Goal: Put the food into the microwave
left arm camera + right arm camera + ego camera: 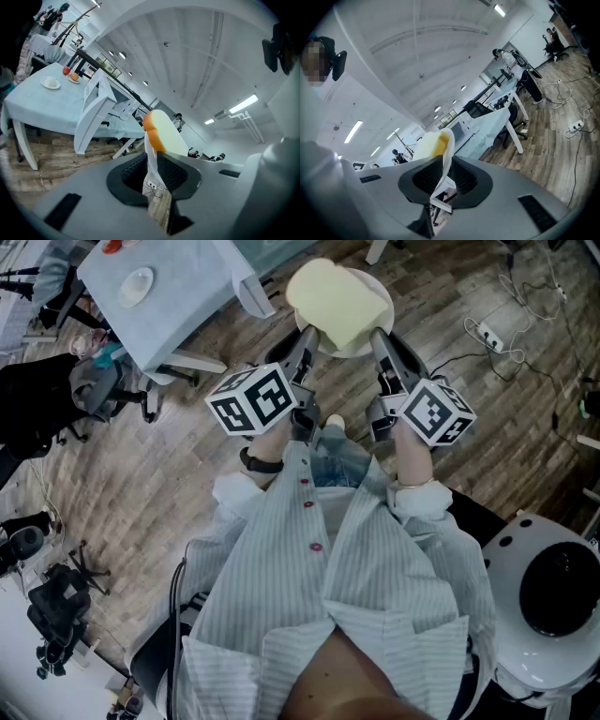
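Our left gripper (307,337) and right gripper (380,337) each clamp their jaws on opposite rims of a white plate (377,284), holding it above the wooden floor (487,409); the bread slice (337,298) lies on it, a cloth-covered table (178,296) off left.

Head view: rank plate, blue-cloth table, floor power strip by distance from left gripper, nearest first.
1. plate: rim clamped in the left gripper jaws, just ahead.
2. table: off to the left.
3. power strip: on the floor, far right.
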The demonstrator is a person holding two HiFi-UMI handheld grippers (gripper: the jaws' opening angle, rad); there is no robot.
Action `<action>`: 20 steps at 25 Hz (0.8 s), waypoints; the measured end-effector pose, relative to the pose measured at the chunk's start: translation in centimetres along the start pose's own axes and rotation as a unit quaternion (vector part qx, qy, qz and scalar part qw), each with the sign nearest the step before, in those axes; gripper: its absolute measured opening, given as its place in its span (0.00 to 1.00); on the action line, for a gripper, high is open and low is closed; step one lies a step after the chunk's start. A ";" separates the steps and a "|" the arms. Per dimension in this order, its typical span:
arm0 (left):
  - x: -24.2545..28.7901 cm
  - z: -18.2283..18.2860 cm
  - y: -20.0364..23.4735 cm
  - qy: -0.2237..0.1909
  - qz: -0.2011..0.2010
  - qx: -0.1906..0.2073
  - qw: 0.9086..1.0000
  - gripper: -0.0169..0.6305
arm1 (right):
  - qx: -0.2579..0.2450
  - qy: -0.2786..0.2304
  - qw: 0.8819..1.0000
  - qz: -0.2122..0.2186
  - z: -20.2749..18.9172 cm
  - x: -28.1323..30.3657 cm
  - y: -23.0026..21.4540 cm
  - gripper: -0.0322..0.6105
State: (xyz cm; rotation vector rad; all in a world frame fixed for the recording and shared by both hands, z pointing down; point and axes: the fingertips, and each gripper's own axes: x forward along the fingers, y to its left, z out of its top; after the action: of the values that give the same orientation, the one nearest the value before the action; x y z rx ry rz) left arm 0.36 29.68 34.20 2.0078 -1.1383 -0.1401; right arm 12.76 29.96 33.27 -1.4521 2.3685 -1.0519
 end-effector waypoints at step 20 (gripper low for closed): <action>0.5 -0.4 -0.2 -0.002 0.003 -0.001 1.000 0.13 | 0.007 0.002 1.000 0.002 0.0 -0.1 -0.9 0.17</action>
State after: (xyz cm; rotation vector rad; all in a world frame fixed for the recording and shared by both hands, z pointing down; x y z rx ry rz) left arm 0.99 29.59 34.42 2.0023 -1.1472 -0.1421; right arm 13.45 29.76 33.84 -1.4422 2.3602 -1.0704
